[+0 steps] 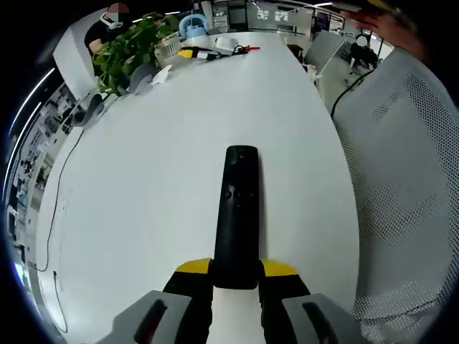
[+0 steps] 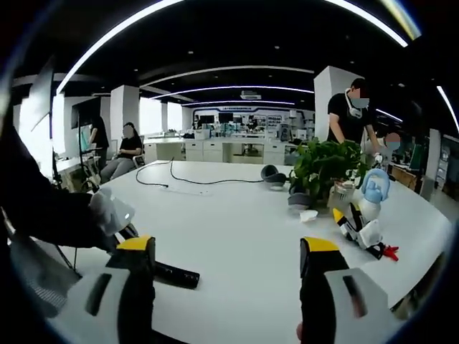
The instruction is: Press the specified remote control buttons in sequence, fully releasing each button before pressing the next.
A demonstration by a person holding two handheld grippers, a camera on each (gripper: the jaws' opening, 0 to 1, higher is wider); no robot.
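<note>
Left gripper view: remote's clamped and ready, no button work showing yet.

The left hand-held gripper has its yellow-tipped jaws closed on the near end of the remote control, a slim matte-black bar that sticks straight out ahead over the smooth white table. In the right gripper view, the right hand-held gripper has its jaws spread wide with nothing between them, hanging above the table, and the remote control pokes in just to its left. Looks like holding is sorted, while the pressing sequence seems not begun. Buttons are too small to tell apart. White mesh chair back sits right of the left one.
</note>
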